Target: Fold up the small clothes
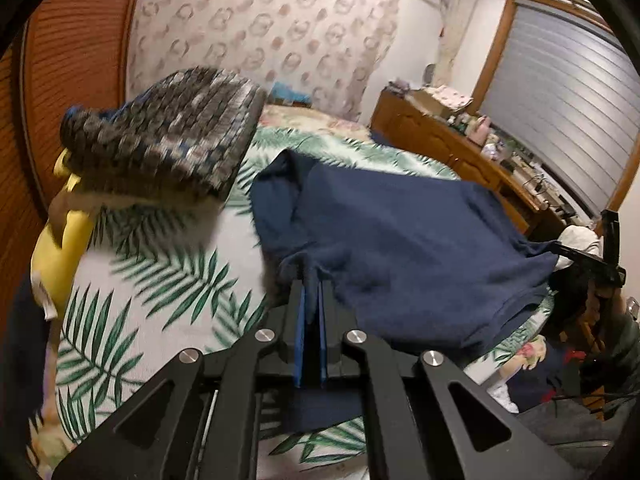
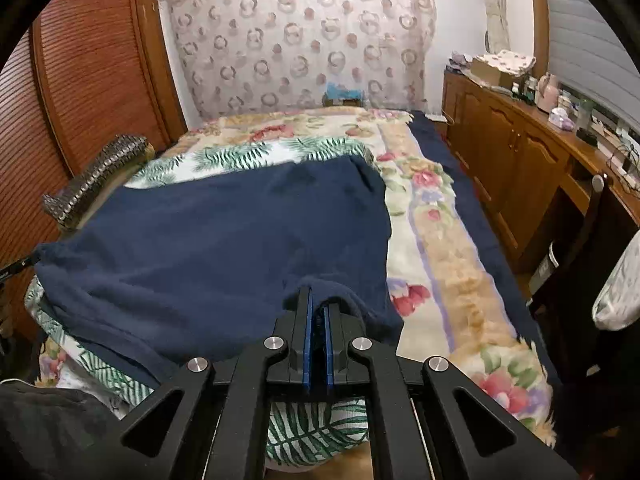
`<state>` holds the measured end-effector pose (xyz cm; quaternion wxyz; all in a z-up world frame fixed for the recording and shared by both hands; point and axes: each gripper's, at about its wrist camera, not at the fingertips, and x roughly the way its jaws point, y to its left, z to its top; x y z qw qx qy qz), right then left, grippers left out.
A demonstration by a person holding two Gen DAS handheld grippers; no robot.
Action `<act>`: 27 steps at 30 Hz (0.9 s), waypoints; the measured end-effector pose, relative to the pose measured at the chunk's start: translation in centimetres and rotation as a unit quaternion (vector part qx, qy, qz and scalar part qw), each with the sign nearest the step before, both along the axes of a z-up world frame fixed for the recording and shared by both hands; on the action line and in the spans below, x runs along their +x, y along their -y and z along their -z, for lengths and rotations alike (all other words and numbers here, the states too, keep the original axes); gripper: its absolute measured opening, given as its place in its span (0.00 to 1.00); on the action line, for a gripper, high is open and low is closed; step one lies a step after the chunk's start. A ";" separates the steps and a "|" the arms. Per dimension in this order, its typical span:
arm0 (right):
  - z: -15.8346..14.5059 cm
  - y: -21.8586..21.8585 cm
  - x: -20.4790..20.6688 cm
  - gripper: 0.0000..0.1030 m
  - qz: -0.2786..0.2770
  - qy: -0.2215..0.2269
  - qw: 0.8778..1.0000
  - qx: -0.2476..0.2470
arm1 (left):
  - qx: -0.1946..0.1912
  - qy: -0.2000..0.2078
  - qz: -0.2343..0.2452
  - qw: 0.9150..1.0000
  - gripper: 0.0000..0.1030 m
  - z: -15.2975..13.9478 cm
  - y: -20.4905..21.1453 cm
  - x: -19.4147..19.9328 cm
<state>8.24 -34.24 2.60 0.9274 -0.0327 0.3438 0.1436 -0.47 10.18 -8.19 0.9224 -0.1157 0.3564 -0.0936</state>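
Left gripper (image 1: 311,280) jaws clenched on the navy garment (image 1: 400,232) edge; right gripper (image 2: 319,300) jaws clamp its other corner; cloth spread over the bed (image 2: 432,240).

Dim warm indoor light, perhaps overhead; fisheye-bent edges, dark corners; slight motion blur.

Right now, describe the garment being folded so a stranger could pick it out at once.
Start at the bed, with its flowery blanket and the palm-leaf sheet over it. On that sheet lies a navy blue fleece garment, pinched at its near edge by both claws. It is the only plain dark cloth there; the neighbouring knit piece is mottled grey.
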 end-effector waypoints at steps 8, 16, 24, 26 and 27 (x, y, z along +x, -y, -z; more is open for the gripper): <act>-1.0 -1.0 0.6 0.18 0.009 0.012 1.000 -0.015 | 0.002 -0.005 -0.005 1.000 0.05 0.6 0.2 -1.4; -0.6 -2.1 -0.8 0.30 0.007 0.036 0.999 -0.024 | 0.037 0.026 -0.026 0.999 0.23 -2.0 0.0 -1.9; -0.4 -1.9 -2.0 0.43 0.009 0.051 0.998 -0.036 | 0.035 0.010 -0.033 0.999 0.60 -1.1 -0.5 -0.2; -0.4 -1.8 -2.0 0.43 0.008 0.050 0.998 -0.040 | 0.038 0.001 -0.030 0.999 0.60 -0.4 -0.2 0.2; -0.5 -1.7 -2.1 0.44 0.009 0.049 0.998 -0.042 | 0.039 -0.003 -0.029 0.999 0.60 -0.1 0.0 0.5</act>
